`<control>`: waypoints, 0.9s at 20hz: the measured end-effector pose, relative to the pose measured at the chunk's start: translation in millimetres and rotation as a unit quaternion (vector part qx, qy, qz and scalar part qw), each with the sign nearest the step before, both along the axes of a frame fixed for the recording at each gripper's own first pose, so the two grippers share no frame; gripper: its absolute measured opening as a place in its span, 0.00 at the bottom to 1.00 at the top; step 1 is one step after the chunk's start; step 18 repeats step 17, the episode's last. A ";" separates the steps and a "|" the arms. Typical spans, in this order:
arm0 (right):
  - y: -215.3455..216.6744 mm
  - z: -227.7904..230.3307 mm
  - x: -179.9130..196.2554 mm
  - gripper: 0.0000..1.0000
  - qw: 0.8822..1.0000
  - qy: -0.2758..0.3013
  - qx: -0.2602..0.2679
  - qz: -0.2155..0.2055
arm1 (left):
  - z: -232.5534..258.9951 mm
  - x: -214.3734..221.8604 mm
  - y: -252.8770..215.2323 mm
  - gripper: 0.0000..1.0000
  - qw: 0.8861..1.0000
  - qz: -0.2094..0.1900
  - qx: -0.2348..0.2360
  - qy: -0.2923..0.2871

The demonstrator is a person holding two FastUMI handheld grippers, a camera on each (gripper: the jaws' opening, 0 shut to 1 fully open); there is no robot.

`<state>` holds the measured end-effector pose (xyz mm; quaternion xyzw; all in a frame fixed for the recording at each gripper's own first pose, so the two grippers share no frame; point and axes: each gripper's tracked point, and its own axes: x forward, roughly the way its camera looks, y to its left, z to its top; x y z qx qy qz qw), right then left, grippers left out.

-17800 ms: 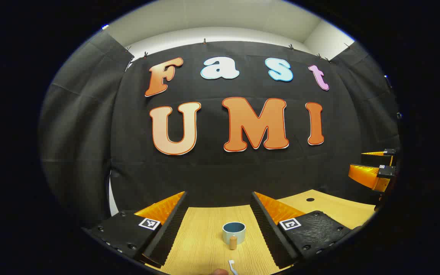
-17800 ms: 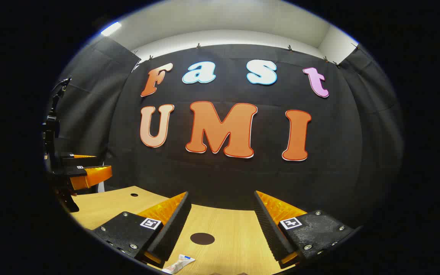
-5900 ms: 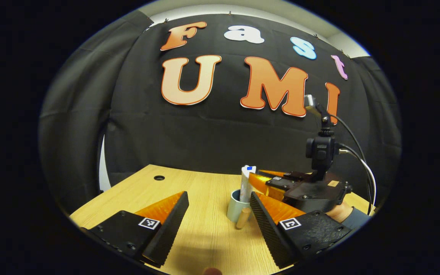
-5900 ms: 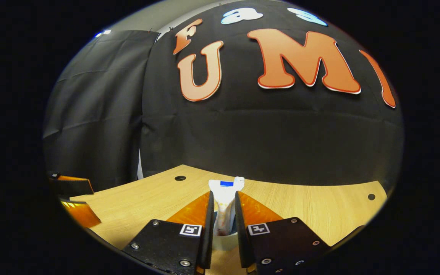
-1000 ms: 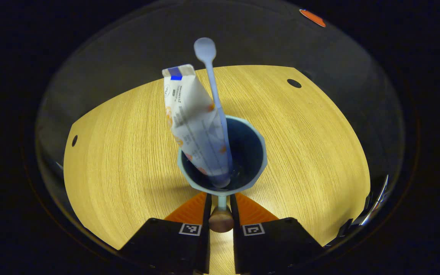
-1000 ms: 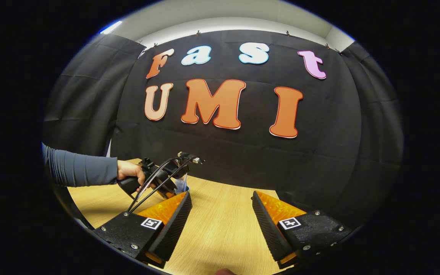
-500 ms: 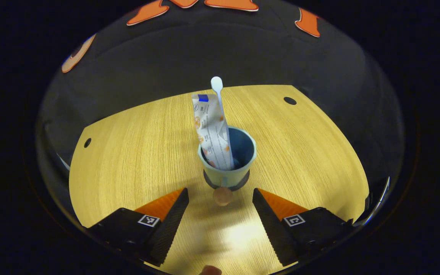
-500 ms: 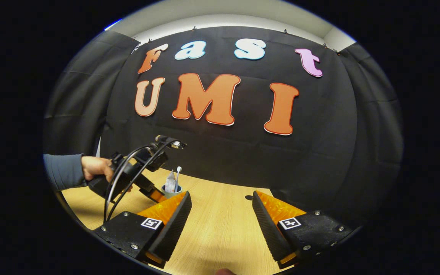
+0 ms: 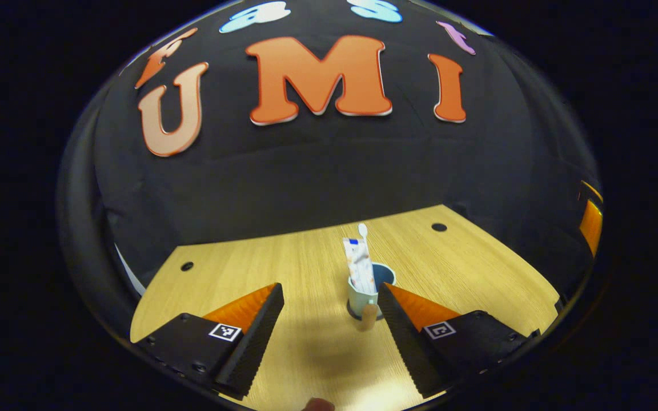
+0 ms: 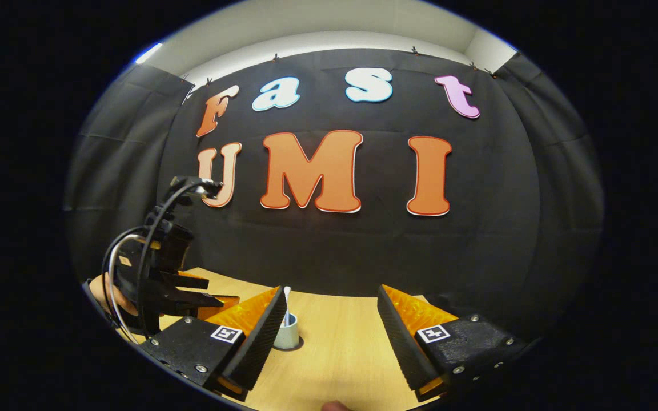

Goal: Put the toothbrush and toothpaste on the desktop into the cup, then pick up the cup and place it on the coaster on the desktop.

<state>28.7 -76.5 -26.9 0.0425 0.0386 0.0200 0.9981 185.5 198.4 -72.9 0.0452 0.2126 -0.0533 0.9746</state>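
A pale blue cup (image 9: 370,295) with a wooden handle (image 9: 368,317) stands upright on the dark round coaster (image 9: 355,314) on the wooden desktop (image 9: 283,268). The white toothpaste tube (image 9: 360,270) and the white toothbrush (image 9: 362,230) stick up out of it. My left gripper (image 9: 329,294) is open, a short way back from the cup, touching nothing. In the right gripper view the cup (image 10: 289,338) shows partly behind one finger, with the toothbrush (image 10: 287,298) above it and the left gripper (image 10: 195,298) to its left. My right gripper (image 10: 329,298) is open and holds nothing.
Two small round holes (image 9: 438,227) (image 9: 187,266) lie near the desktop's far edge, close to the black cloth wall. Part of the other gripper (image 9: 590,220) shows at the far right of the left gripper view. A hand (image 10: 103,294) holds the left gripper.
My left gripper let go of the cup's handle, opened, and drew back and up from the cup, which now stands alone on the coaster. The right gripper stayed open.
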 end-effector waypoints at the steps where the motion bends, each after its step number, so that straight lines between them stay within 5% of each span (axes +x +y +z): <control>1: 7.4 2.4 2.2 0.95 1.000 -0.005 0.008 0.003 | 13.1 -2.9 12.4 0.99 0.999 0.019 -0.006 -0.030; 9: 60.7 19.4 15.9 0.94 0.999 -0.036 0.033 0.021 | 87.1 -45.5 93.5 0.99 0.983 0.068 -0.019 -0.167; 18: 78.7 23.2 18.9 0.96 0.997 -0.071 -0.007 0.003 | 126.1 -86.7 124.9 0.99 0.962 0.054 -0.023 -0.266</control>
